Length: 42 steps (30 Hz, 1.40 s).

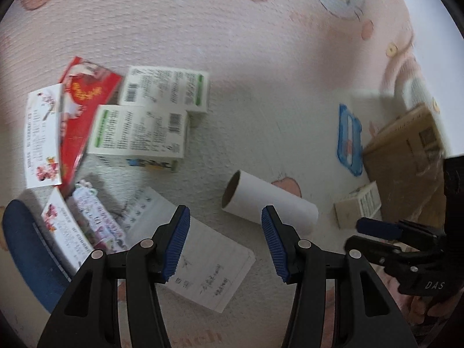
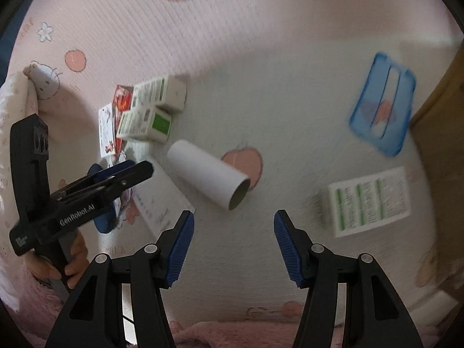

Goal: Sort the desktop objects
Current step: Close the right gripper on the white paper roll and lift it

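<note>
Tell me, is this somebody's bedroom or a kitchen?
Probably a bedroom or playroom, not a kitchen. Everything lies on a soft pink cartoon-cat blanket, maybe on a bed. Scattered on it are small printed boxes, a cardboard tube and a notepad.

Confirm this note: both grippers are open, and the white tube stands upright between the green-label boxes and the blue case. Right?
Not quite. The tube lies on its side, open end visible, as the right wrist view shows. Both grippers, left and right, are open.

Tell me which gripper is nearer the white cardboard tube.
Left, narrowly. The left gripper hovers open just short of the white cardboard tube; the right gripper, also open, sits slightly farther back.
</note>
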Each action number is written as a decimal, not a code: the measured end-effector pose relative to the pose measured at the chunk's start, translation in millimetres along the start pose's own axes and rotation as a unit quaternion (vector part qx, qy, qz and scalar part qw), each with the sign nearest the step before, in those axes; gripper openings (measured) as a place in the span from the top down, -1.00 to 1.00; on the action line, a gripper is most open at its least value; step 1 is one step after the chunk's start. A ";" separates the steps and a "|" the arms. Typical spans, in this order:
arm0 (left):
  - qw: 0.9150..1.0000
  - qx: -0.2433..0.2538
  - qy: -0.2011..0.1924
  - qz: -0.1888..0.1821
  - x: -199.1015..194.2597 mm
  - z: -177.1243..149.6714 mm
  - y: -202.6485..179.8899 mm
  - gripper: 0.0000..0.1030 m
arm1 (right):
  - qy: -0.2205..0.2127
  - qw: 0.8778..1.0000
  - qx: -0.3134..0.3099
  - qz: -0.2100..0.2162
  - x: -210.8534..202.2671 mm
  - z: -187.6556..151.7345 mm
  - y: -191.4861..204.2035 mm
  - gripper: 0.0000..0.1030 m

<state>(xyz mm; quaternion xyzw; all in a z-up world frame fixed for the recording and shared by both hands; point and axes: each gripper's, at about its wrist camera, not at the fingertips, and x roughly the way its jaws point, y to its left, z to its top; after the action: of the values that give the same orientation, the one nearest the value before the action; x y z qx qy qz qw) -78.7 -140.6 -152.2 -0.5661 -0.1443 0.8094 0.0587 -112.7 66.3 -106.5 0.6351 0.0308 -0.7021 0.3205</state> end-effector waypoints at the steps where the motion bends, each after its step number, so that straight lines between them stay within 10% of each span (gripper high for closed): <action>1: 1.000 0.003 0.003 -0.003 4.5 -1.2 -0.4 -0.08 | 0.006 1.000 0.006 0.001 5.3 0.2 0.1 -0.07; 21: 0.998 -0.007 0.015 -0.067 36.8 15.4 0.7 0.07 | 0.033 0.995 0.078 0.050 64.7 16.7 -11.1 0.25; 42: 0.997 0.029 0.009 -0.067 28.1 26.1 -37.6 0.19 | -0.077 0.996 0.042 0.019 23.9 28.8 -6.8 0.51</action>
<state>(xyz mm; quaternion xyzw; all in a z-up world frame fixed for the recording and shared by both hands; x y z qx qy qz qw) -115.6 -101.9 -158.0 -0.5603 -0.1579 0.8025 0.1310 -140.8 48.9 -125.2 0.5928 -0.0355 -0.7434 0.3077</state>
